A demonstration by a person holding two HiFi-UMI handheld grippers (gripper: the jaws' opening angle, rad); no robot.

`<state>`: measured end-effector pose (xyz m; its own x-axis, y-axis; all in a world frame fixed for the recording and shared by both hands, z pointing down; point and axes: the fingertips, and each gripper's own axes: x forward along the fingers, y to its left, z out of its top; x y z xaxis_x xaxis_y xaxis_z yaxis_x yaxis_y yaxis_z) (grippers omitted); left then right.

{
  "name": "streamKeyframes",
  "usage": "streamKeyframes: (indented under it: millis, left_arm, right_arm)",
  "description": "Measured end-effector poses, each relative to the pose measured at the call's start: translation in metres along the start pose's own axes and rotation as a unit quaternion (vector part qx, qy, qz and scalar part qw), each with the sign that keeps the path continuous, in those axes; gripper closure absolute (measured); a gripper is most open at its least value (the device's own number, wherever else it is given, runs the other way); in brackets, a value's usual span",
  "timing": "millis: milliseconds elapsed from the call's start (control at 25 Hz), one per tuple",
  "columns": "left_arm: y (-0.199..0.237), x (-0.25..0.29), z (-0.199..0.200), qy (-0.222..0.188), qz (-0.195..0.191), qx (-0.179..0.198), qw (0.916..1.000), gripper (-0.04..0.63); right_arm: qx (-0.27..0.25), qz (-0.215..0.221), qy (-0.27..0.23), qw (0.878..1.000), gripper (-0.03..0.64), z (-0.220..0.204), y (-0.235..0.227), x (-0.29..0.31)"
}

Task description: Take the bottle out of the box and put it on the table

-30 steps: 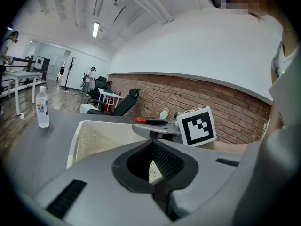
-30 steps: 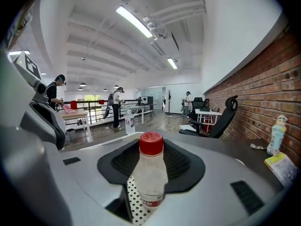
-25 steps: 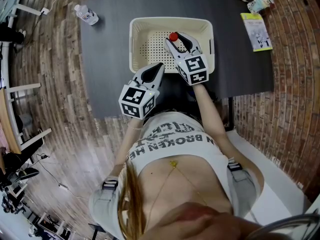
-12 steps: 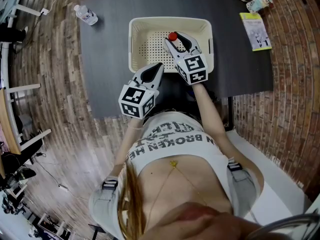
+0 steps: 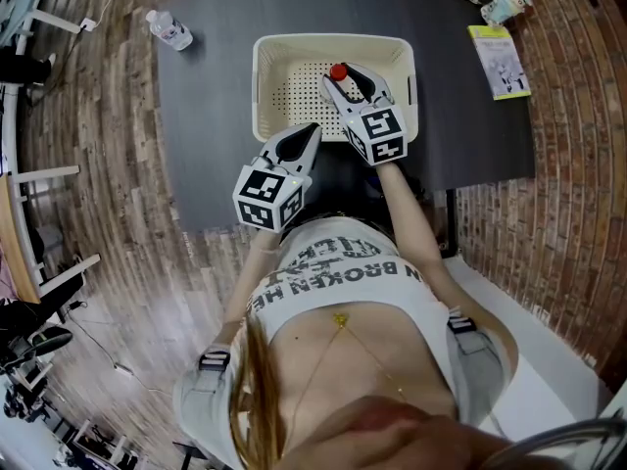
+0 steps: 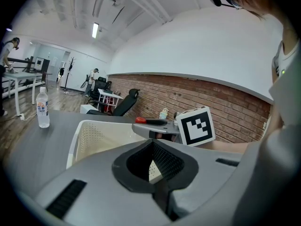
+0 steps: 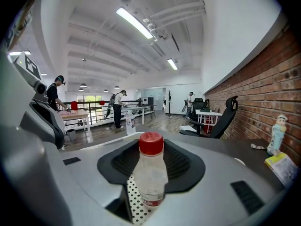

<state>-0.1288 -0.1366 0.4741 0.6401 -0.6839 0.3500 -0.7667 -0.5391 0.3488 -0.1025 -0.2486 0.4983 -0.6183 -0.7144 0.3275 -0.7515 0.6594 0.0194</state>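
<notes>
**Bottle gripped, not yet out of the box**

Left hand-held gripper: jaws together, empty, tip at the box's near rim.

Right hand-held gripper: reaches into the box, jaws closed on the bottle, which stands upright between ribbed black pads.

Bottle: small, clear plastic, rounded shoulders, red screw cap, red label band low down. Cannot tell whether its base is off the box floor.

Box: cream plastic, rectangular, rounded corners, perforated floor and walls.

Judged: grasp made; the lift over the rim and the set-down on the worktop are left.

Worktop: matt dark grey, flat. At its far side are a second clear water bottle and a yellow-green booklet.
</notes>
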Motion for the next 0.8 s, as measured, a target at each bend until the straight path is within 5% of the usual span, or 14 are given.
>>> streamKeyframes:
  millis: [480, 800]
  left_arm:
    - [-0.009, -0.009, -0.004, -0.004, 0.005, 0.007, 1.0, 0.592]
    - [-0.013, -0.015, -0.007, -0.008, 0.008, 0.005, 0.9999, 0.592]
  right_arm:
    - [0.006, 0.036, -0.01, 0.999, 0.464, 0.004, 0.007, -0.021]
    - [-0.01, 0.05, -0.053, 0.997, 0.463, 0.061, 0.011, -0.047]
